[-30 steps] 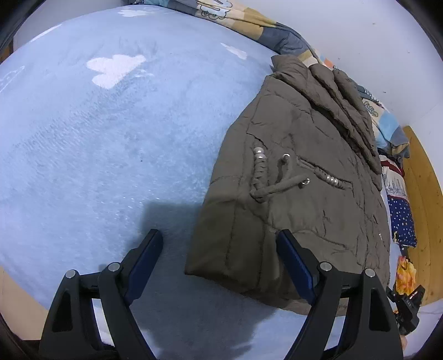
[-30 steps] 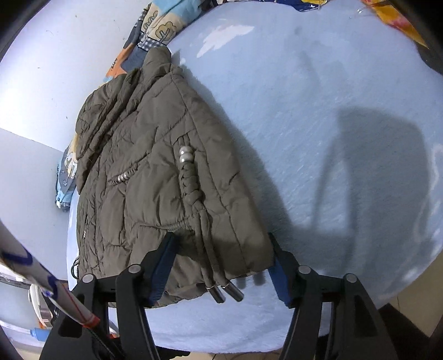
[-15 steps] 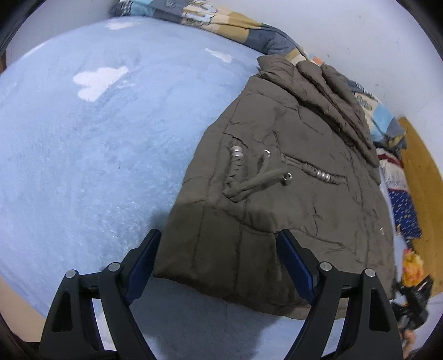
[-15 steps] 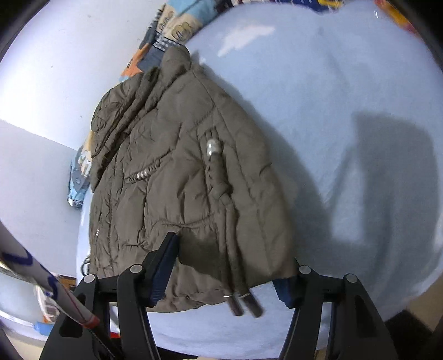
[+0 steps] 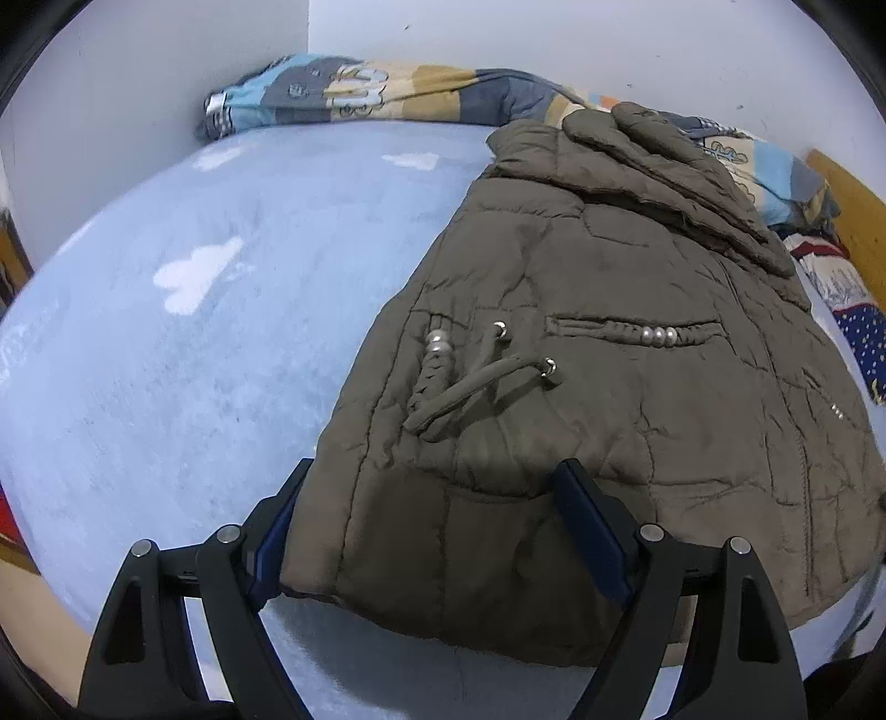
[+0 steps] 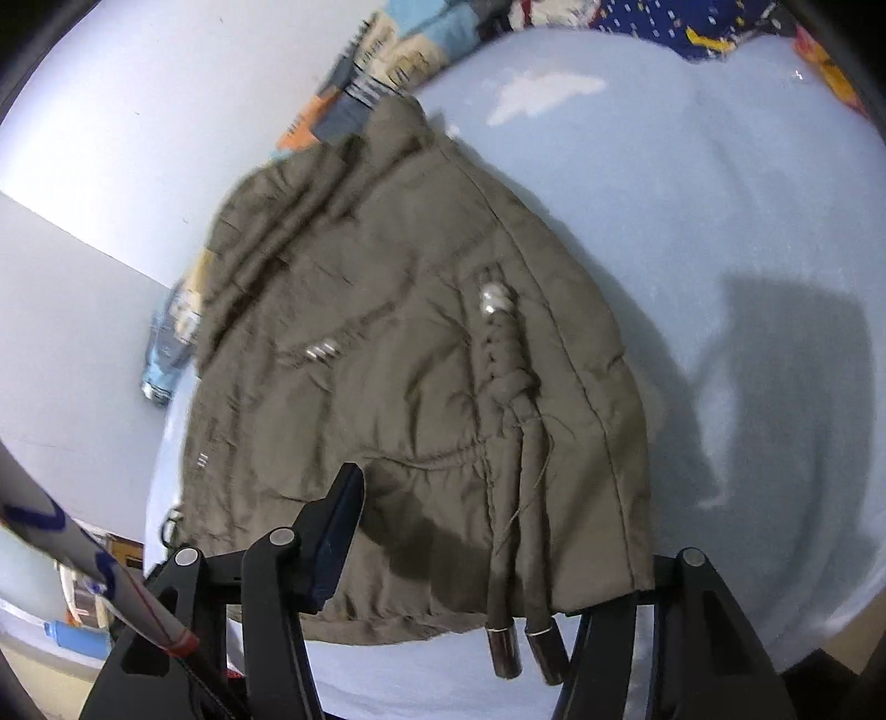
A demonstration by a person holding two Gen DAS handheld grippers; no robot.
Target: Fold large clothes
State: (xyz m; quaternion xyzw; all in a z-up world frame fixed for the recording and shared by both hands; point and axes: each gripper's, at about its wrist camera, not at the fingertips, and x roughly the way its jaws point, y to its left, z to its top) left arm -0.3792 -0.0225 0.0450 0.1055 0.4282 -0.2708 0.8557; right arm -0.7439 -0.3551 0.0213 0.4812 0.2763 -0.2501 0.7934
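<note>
Pale-blue bed [image 5: 166,360] against white wall; folded olive jacket [image 5: 609,343] lies on it. Left tongs [image 5: 432,531] gape over jacket's near corner, pads clear. Right tongs [image 6: 498,548] straddle hem, jaws just closing; grip unclear. Drawcords [image 6: 515,637] dangle.

1. A jacket [image 5: 637,387] lies on a bed [image 5: 194,360], toward its right side in the left wrist view.
2. A quilt [image 5: 360,99] lies behind the jacket, along the wall [image 5: 554,33].
3. Two cords [image 5: 470,387] lie on the jacket's front, beside a pocket [image 5: 631,332].
4. The left gripper [image 5: 432,526] straddles the jacket's near left corner.
5. The right gripper [image 6: 498,554] straddles the hem; the cord ends [image 6: 520,648] hang past it.
</note>
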